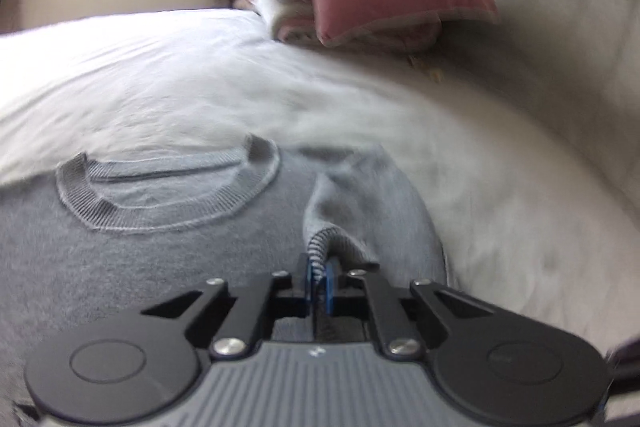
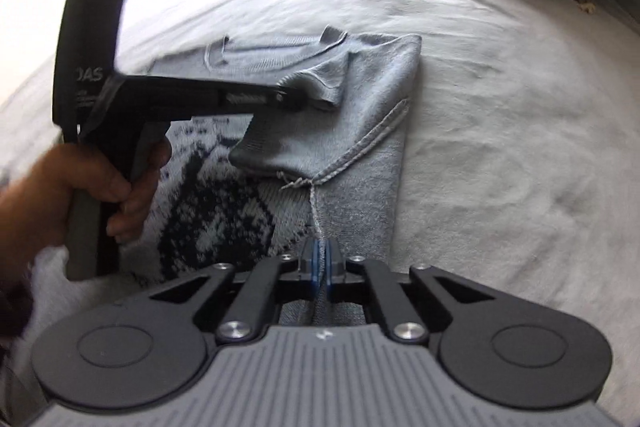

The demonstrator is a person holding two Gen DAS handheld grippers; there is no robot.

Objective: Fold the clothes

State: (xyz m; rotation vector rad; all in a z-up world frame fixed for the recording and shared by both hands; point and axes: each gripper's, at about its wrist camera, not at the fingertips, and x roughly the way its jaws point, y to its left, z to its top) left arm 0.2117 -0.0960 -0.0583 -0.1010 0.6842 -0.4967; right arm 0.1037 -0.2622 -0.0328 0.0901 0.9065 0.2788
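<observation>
From the left wrist, the left gripper (image 1: 319,273) pinches the ribbed sleeve cuff (image 1: 320,247) of the grey knitted sweater (image 1: 132,247) lying just ahead. From the right wrist, the right gripper (image 2: 321,263) pinches its side seam (image 2: 317,211) directly ahead; both should probably keep the fabric taut and carry the sleeve evenly across.

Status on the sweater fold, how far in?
Done: the grey sweater lies flat on the bed sheet, its right side already turned in to a straight edge. In hand: the left tool is shut on the sleeve cuff; the right tool pinches the side seam. Left: lay the sleeve down, fold the other side, then the body.
</observation>
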